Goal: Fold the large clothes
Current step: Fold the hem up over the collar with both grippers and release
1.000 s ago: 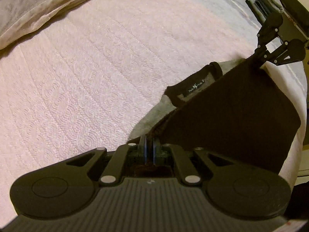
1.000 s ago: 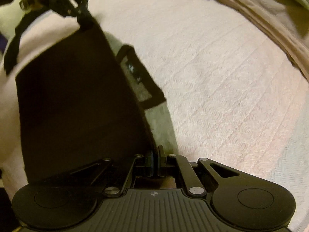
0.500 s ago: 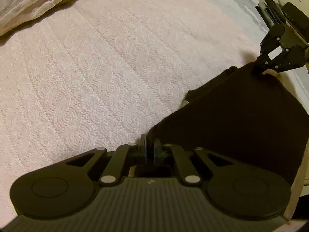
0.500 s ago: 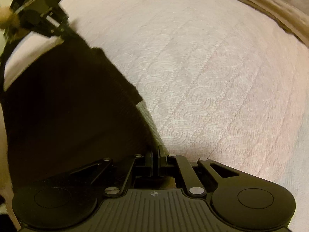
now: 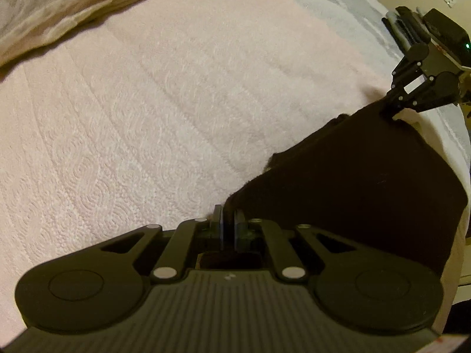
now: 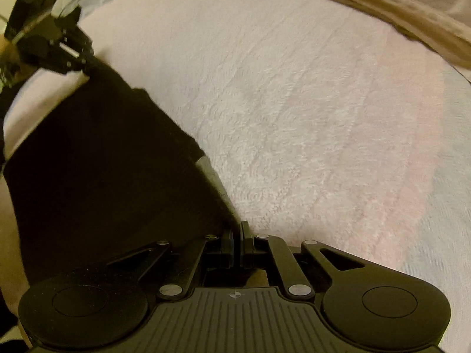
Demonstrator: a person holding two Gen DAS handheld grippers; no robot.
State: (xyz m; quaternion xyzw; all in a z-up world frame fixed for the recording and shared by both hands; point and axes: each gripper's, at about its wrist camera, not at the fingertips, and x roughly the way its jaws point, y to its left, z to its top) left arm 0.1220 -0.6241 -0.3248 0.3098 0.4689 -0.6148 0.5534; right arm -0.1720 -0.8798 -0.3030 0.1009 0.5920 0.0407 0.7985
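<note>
While one dark garment [image 5: 368, 194] lies on one quilt [image 5: 147, 103], each hand-held gripper, left [image 5: 227, 220] and right [image 6: 237, 235], clamps it.

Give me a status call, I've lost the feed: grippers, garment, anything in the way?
Left gripper shut on dark garment corner. Right gripper shut on the other corner. Garment hangs over the pink quilt. Nothing in the way.

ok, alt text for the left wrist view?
The left gripper is shut on one corner of a dark garment held over a pale quilted bedspread. At upper right, the right gripper pinches the garment's other corner.
</note>
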